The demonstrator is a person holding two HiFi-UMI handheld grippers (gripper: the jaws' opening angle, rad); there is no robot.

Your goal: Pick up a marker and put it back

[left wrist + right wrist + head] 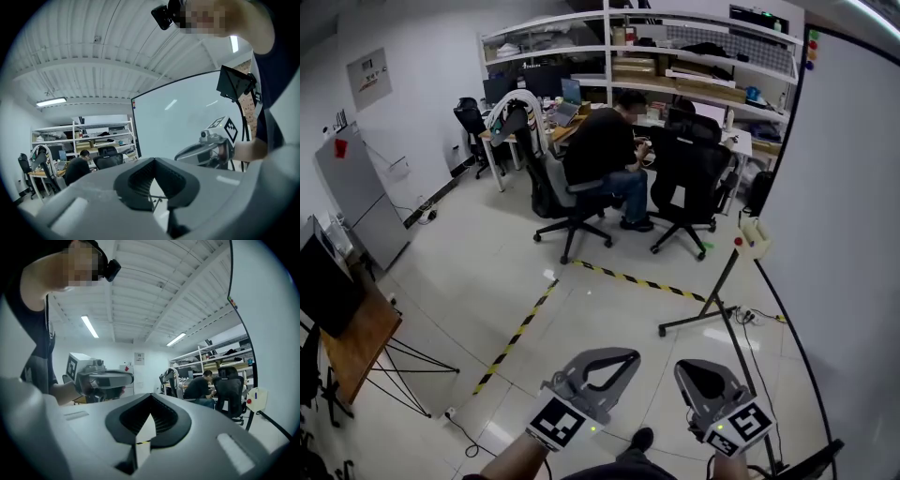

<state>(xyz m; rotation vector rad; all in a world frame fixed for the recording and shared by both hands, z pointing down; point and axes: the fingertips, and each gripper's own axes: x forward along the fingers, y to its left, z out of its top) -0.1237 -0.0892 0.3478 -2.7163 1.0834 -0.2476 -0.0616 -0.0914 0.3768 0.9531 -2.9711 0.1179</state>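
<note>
Your left gripper (153, 160) has its jaws pressed together with nothing in them, and your right gripper (151, 394) looks the same. They sit side by side, near you. Just past the right one, a thin black metal stand (712, 300) rises from the pale tiled floor (487, 272) beside the big white board (853, 234) on the right. A small cream holder (755, 234) hangs at the board's left edge. A tiny blue stick (255, 394) on it may be the marker, but it is too small to be sure. Far off, a person in a black top (600, 150) sits at a desk.
</note>
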